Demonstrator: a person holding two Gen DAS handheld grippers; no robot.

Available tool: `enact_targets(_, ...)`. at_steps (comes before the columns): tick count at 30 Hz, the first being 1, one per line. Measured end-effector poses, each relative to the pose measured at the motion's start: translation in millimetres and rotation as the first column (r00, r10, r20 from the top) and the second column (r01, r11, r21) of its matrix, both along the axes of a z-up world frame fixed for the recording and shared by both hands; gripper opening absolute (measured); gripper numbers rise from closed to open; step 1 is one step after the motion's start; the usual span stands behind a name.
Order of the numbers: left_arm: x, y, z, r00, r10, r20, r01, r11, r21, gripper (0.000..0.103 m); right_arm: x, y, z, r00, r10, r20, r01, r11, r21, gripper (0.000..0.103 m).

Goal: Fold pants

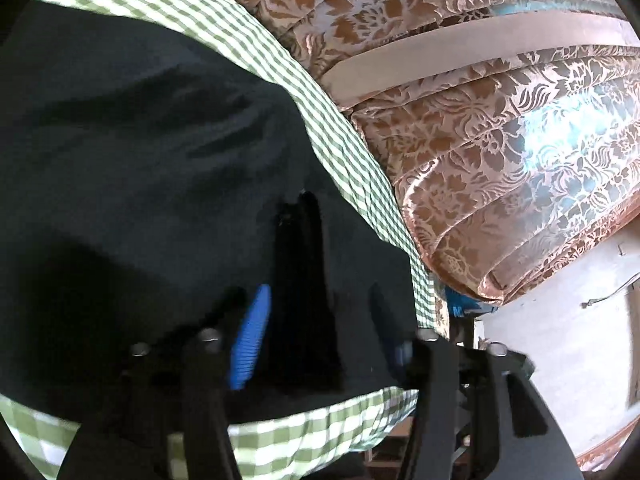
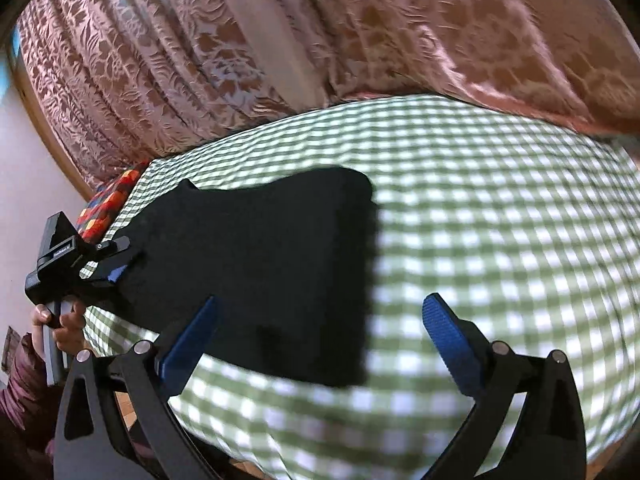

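Left gripper (image 1: 316, 320): your fingers stand a little apart around a raised ridge of the black pants (image 1: 140, 160); whether the pads actually pinch it you cannot tell from the blurred wrist view.
Right gripper (image 2: 320, 340): your fingers are spread wide and hold nothing, hovering above the near right corner of the pants.
Pants: already a compact dark block on the checked cloth (image 2: 500, 220), under and ahead of your right gripper, with your left gripper at its far left edge.
Risk, slip: if the left pads only brush that ridge, I judge the layer may drop mid-fold and open the stack.
Risk, drag: lifting too many layers, or catching the checked cloth beneath, would likely shift the whole block.
Risk, edge: the block lies near the front edge beside your right gripper, so a pull toward you could tip it off.
Risk, curtain: the patterned curtain (image 2: 200, 60) hangs just beyond the cloth; a long sweep could snag it.
Writing: a small label on the left gripper's body is too blurred to read; nothing else legible.
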State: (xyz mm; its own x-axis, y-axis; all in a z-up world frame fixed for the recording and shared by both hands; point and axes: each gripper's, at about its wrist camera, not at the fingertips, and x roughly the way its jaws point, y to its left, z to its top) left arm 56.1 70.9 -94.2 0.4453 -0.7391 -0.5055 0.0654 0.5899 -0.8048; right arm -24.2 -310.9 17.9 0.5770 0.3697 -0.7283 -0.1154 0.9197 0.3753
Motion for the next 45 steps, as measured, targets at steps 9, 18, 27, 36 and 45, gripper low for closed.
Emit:
enact_targets(9, 48, -27, -5, 0.999, -0.032, -0.040, 0.034, 0.998, 0.057, 0.052, 66, 42, -9, 0.999, 0.046, 0.005, -0.046, 0.998, 0.036, 0.101)
enact_targets(18, 28, -37, 21, 0.986, -0.024, 0.167, -0.005, 0.985, 0.172, 0.009, 97, 44, -37, 0.998, 0.027, -0.052, -0.025, 0.998, 0.050, 0.101)
enact_targets(27, 23, -42, -3, 0.993, -0.028, 0.114, -0.017, 0.925, 0.380, 0.014, 83, 71, -54, 0.998, 0.067, 0.010, -0.065, 0.987, -0.146, 0.101)
enact_targets(36, -31, -34, 50, 0.956, -0.024, 0.293, -0.093, 0.921, 0.379, 0.014, 81, 73, -55, 0.998, 0.053, 0.026, -0.048, 0.986, -0.158, 0.101)
enact_targets(45, -55, -75, 14, 0.966, -0.194, 0.169, 0.032, 0.743, 0.669, 0.014, 82, 72, -54, 0.998, 0.063, 0.026, -0.058, 0.984, -0.171, 0.101)
